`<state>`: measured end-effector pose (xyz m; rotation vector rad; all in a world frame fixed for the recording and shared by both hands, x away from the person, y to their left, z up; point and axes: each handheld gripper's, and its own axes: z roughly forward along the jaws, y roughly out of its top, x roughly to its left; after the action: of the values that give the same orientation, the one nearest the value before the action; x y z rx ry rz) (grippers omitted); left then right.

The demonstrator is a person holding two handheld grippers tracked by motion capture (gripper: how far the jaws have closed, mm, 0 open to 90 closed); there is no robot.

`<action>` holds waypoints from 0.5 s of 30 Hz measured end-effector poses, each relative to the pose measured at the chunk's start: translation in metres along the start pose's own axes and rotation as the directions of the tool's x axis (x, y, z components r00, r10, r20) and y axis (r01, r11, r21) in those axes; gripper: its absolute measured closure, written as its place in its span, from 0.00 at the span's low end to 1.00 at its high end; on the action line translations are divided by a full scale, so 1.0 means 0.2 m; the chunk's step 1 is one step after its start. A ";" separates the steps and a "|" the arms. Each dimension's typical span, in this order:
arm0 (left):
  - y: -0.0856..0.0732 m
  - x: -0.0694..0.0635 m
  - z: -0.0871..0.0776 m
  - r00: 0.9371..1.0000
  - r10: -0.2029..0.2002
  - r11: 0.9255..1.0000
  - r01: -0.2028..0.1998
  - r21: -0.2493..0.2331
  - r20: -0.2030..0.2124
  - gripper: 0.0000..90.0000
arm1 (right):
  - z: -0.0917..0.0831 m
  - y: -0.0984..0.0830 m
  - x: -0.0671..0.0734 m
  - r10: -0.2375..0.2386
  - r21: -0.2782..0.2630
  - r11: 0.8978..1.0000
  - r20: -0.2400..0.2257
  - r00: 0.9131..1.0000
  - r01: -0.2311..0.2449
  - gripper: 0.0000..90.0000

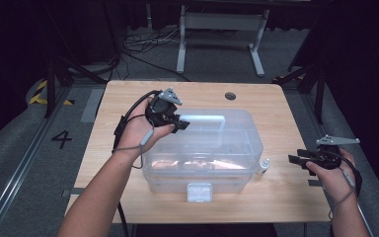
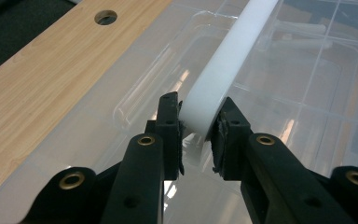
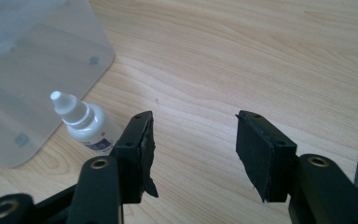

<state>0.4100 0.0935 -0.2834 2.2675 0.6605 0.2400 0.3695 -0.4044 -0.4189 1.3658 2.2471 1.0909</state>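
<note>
A clear plastic storage box with a lid stands in the middle of the wooden table. Its white carry handle stands raised on the lid. My left gripper is shut on the left end of that white handle, one pad on each side. A small white dropper bottle stands by the box's right side. My right gripper hovers over the table right of the bottle, jaws open with nothing between them. The dropper bottle is just left of its left jaw.
A white latch sits on the box's front wall. A round cable hole is at the table's far edge. Bare wood lies right of the box. Cables and a metal frame stand on the floor beyond the table.
</note>
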 end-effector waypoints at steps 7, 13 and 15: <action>0.04 0.03 -0.01 1.000 -0.014 1.000 0.014 0.021 0.009 0.83 | -0.04 0.02 0.04 -0.023 -0.032 0.999 -0.003 1.000 0.023 0.55; 0.06 0.05 -0.01 0.999 -0.029 0.999 0.028 0.034 0.013 0.83 | -0.07 0.04 0.09 -0.031 -0.042 0.999 -0.031 0.999 0.030 0.68; 0.07 0.06 -0.01 0.999 -0.033 0.999 0.032 0.042 0.017 0.83 | -0.08 0.05 0.10 -0.037 -0.036 0.999 -0.034 0.999 0.036 0.71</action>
<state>0.4245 0.0920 -0.2728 2.2941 0.6982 0.1923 0.3559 -0.3922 -0.3988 1.2960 2.2567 1.1455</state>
